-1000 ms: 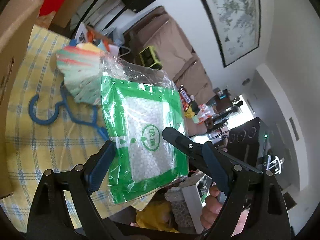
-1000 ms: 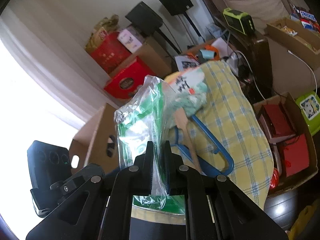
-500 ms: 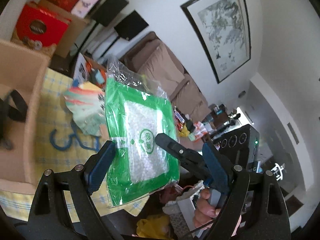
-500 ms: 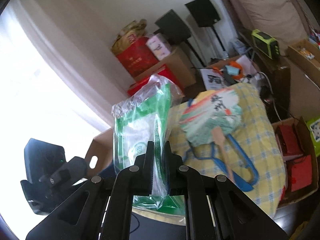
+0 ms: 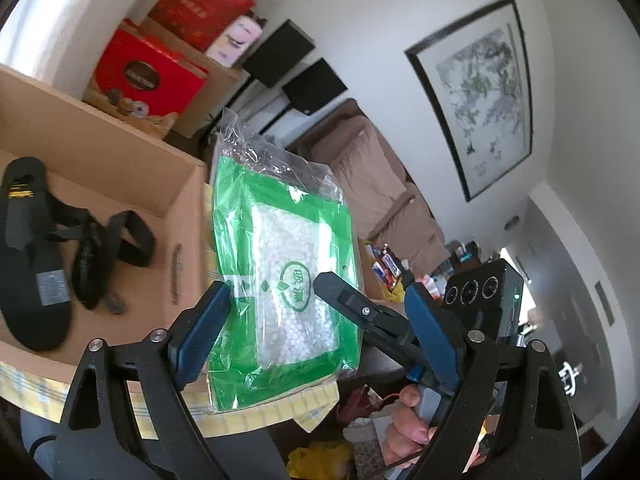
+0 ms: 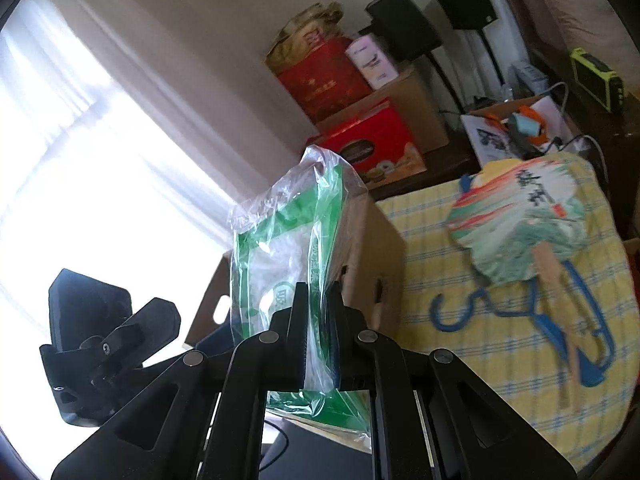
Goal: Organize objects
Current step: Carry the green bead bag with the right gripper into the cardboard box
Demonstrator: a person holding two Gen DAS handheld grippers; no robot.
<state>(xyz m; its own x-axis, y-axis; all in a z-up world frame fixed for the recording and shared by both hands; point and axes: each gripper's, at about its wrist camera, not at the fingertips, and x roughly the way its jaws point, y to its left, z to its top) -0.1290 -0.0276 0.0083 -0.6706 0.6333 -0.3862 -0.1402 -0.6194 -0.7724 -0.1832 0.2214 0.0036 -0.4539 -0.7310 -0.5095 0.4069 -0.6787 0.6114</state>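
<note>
A clear plastic bag with a green frame and white beads hangs in the air, pinched at its edge by my right gripper, which is shut on it. In the left wrist view that gripper's black jaw grips the bag's right side. My left gripper stands wide open around the bag's lower part, its blue pads not pressing it. The bag hangs beside the open cardboard box, which holds a black sandal.
A painted hand fan and a blue hanger lie on the yellow checked cloth right of the box. Red gift boxes and speakers stand behind. A sofa is further back. A hand holds the right gripper.
Both grippers have carried the bag left and upward, away from the fan and hanger toward the cardboard box. The box's inside with the sandal has come into the left view.
</note>
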